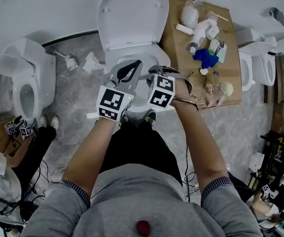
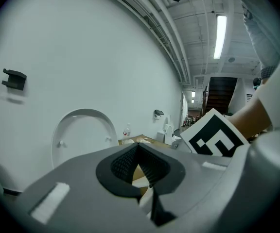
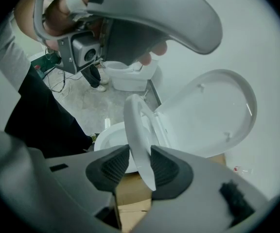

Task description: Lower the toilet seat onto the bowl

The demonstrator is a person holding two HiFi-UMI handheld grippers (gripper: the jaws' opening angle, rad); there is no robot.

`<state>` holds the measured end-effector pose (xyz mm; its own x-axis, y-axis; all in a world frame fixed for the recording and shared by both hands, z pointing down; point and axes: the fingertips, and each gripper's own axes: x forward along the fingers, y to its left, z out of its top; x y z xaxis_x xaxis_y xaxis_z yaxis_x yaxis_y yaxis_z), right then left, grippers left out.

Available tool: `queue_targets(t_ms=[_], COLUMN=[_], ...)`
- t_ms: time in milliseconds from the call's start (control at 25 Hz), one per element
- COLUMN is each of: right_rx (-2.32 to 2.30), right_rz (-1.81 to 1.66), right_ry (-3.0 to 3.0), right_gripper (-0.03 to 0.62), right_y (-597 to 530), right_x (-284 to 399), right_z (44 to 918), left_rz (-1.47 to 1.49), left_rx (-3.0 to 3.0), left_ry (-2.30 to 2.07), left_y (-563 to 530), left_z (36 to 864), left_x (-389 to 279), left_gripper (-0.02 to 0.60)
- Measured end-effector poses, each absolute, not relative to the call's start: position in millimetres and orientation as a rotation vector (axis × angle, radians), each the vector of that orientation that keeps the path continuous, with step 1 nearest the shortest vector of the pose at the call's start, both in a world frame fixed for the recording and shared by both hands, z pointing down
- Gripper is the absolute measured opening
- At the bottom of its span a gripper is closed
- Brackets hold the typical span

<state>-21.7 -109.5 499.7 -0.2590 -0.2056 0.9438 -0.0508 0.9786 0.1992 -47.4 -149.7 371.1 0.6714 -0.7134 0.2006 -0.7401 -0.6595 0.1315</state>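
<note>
White lid [image 1: 132,14] stood up in the head view, with the left tongs [image 1: 134,65] and right tongs [image 1: 156,70] low over the bowl [image 1: 138,106]. In the left gripper view, the left tongs were pinched together, empty. In the right gripper view, the right tongs squeezed the half-up toilet seat [image 3: 137,125]; it should go down slowly, not drop.

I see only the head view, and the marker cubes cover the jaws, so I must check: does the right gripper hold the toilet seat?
Observer: Yes. The right gripper is closed on the rim of the toilet seat.
Operator: Is the seat already down?
Observer: No, it stands half raised above the bowl; the lid behind it is fully up.
Operator: And the other one?
Observer: The left gripper is shut, with nothing between its jaws.
</note>
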Motion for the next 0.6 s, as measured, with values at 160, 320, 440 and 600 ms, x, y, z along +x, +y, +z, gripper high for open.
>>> queue_targets(t_ms=[160,320,440,600], right_rx=[0.223,0.262,0.273,0.283], right_rz=[-0.184,-0.243,-0.276,-0.3], right_ry=[-1.839,-1.864,-1.885,-1.929], right_gripper=[0.149,0.147,0.147,0.153], right_y=[-103.6,-95.5,-85.8,-73.4], right_x=[-17.9,-15.0,-14.2,-11.7], right_z=[505.7,510.4,517.4,525.3], left_rz=[0.215,0.235,0.24,0.238], left_rx=[2.66,2.619,2.597,2.529], left_ry=[-1.211,-1.247,-1.272,-1.318], left_y=[-141.6,-126.4,-111.9,-94.3], left_z=[388.3,410.3,425.8,444.1], left_x=[-46.3,-41.7,-36.4,-28.6], left_gripper=[0.003,0.003,0.003,0.003])
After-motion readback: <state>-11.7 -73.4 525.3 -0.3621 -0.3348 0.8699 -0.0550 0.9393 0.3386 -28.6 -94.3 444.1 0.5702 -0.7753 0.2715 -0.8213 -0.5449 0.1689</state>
